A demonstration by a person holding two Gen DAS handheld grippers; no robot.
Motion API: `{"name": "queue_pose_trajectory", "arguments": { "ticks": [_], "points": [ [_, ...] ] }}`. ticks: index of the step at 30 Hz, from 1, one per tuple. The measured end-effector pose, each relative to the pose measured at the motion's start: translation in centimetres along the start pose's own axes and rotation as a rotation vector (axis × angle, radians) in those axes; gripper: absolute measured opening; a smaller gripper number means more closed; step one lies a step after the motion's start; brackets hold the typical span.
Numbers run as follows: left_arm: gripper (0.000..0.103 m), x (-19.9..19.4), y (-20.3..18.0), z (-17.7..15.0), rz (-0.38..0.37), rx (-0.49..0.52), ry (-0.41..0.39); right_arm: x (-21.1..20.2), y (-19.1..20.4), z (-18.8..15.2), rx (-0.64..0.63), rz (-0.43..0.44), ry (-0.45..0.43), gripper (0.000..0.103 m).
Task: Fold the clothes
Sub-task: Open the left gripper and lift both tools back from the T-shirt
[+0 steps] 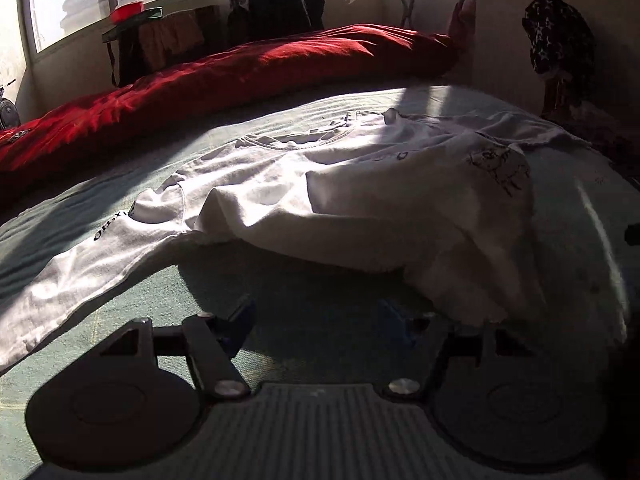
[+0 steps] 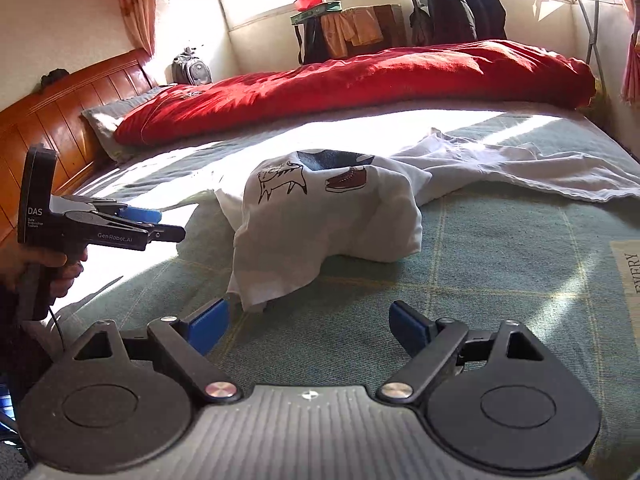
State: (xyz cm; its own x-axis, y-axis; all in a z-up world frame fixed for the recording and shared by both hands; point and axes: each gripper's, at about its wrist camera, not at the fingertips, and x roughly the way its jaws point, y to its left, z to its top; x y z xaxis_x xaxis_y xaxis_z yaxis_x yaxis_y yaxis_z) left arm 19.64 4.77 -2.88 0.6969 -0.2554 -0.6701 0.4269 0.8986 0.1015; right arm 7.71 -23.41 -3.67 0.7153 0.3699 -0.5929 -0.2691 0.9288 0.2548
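Note:
A white long-sleeved shirt (image 1: 360,200) with cat and shoe prints lies rumpled on the green checked bedcover (image 1: 304,280). One part of it is flopped over into a raised hump (image 2: 320,220), and a sleeve stretches left in the left wrist view. My left gripper (image 1: 316,320) hovers just short of the shirt's near edge, open, with nothing between its blue pads. From the right wrist view the left gripper (image 2: 164,224) is at the far left, held by a hand (image 2: 60,268), apart from the cloth. My right gripper (image 2: 310,322) stands wide open over the bedcover (image 2: 480,260), and the shirt's hanging corner is just beyond its left pad (image 2: 210,320).
A red duvet (image 2: 360,80) lies rolled along the far side of the bed. The wooden headboard (image 2: 60,112) is at the left. A backpack (image 2: 192,68), a small table and a rack of dark jackets (image 2: 460,4) stand under the windows.

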Motion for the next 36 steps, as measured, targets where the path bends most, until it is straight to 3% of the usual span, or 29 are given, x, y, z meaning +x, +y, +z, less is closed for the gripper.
{"name": "queue_pose_trajectory", "arguments": {
  "ticks": [4,9,22,28,36],
  "points": [
    [0.072,-1.1,-5.4,-0.9,-0.008,0.089,-0.037,-1.6,-0.2,-1.1,0.010,0.008,-0.015,0.092],
    [0.073,-1.5,-8.5,-2.2,0.017,0.051,-0.030,-2.5,-0.2,-2.5,0.015,0.032,-0.009,0.093],
    [0.076,-4.0,-9.5,-4.8,0.067,-0.034,0.014,-0.4,1.0,-3.0,-0.128,-0.015,0.042,0.094],
    [0.080,-4.8,-7.4,-5.2,0.110,-0.084,-0.018,1.9,3.5,-1.9,-0.303,-0.110,0.048,0.096],
    [0.080,-4.6,-3.9,-6.1,0.150,-0.163,-0.024,4.8,9.4,-1.5,-0.682,-0.193,-0.020,0.096]
  ]
}}
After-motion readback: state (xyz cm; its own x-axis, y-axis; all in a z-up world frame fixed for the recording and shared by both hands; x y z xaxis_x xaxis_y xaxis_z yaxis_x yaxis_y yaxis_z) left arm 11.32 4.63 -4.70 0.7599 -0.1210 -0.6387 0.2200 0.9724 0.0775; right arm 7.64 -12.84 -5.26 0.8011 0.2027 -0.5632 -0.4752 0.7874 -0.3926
